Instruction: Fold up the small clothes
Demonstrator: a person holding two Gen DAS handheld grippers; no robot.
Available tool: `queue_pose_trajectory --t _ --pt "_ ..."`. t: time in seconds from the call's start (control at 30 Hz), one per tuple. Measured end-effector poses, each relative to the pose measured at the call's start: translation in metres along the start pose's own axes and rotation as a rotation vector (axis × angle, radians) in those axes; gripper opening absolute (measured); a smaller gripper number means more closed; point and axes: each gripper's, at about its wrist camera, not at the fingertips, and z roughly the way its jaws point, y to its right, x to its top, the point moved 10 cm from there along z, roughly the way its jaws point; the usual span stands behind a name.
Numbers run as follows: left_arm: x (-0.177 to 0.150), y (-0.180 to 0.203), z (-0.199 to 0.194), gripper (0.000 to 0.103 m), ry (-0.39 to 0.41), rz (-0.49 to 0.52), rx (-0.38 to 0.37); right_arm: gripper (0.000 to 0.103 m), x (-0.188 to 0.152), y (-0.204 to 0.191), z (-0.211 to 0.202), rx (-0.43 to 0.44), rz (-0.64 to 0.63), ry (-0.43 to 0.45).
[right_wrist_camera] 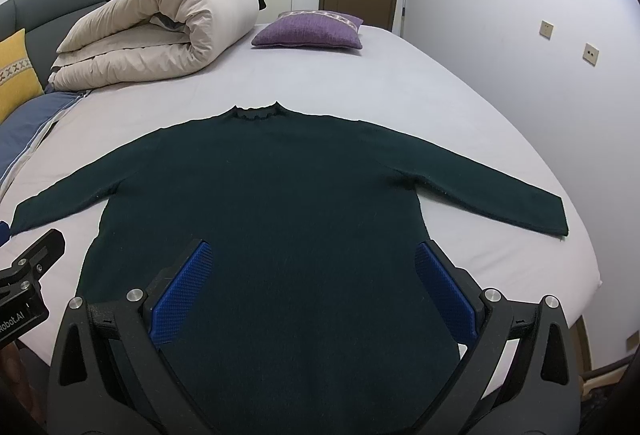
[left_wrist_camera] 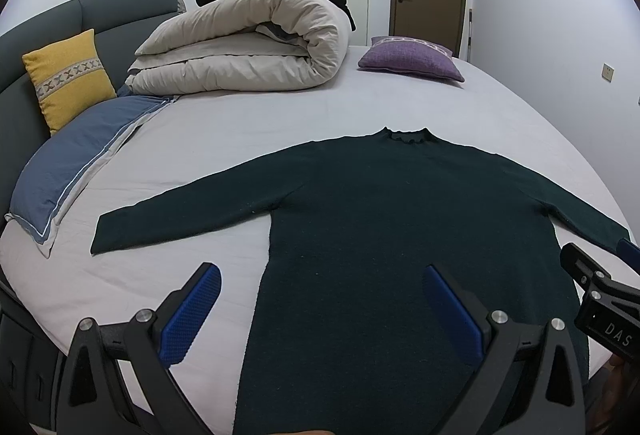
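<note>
Blue pads [left_wrist_camera: 192, 315] of the left gripper [left_wrist_camera: 320, 307] stood wide apart and held nothing, one pad over bare sheet and the other over the lower body of the sweater [left_wrist_camera: 380, 219]. Likewise the right gripper [right_wrist_camera: 314, 287] was spread wide and empty, both of its pads [right_wrist_camera: 444, 291] above the dark cloth near the hem

That sweater lay flat and face up on the bed [right_wrist_camera: 400, 83], collar [right_wrist_camera: 254, 113] pointing away from the cameras, hem nearest them, both sleeves stretched straight out to the sides. Its left sleeve [left_wrist_camera: 172, 219] ended on open sheet; its right sleeve [right_wrist_camera: 500, 191] ended near the bed's edge. I judged it a soft knit, light, limp, with no stiffness to carry a fold by itself, so any lifted part would sag and drag the rest. Fuzzy knit should grip well against the textured pads, and nothing about it looked fragile. Good places to take hold seemed to be a cuff and the shoulder above it, one gripper on each, so a sleeve could be laid across the body without bunching; pinching only the top layer at the hem could be a risk

Further out, a rolled duvet [left_wrist_camera: 248, 47] with something black on top sat near the headboard [left_wrist_camera: 120, 7], well apart from the sweater, beside a yellow cushion [left_wrist_camera: 68, 75] and a blue pillow [left_wrist_camera: 76, 163]. A purple cushion [right_wrist_camera: 310, 31] lay beyond the collar
</note>
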Motion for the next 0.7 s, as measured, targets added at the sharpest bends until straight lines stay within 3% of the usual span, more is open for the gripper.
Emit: queue_pose_trajectory --t 0.7 --pt "-0.0008 0.0014 0.0001 0.103 0.001 -0.003 -0.002 0.103 -0.0041 -0.0031 -0.0003 0.002 -0.008 -0.002"
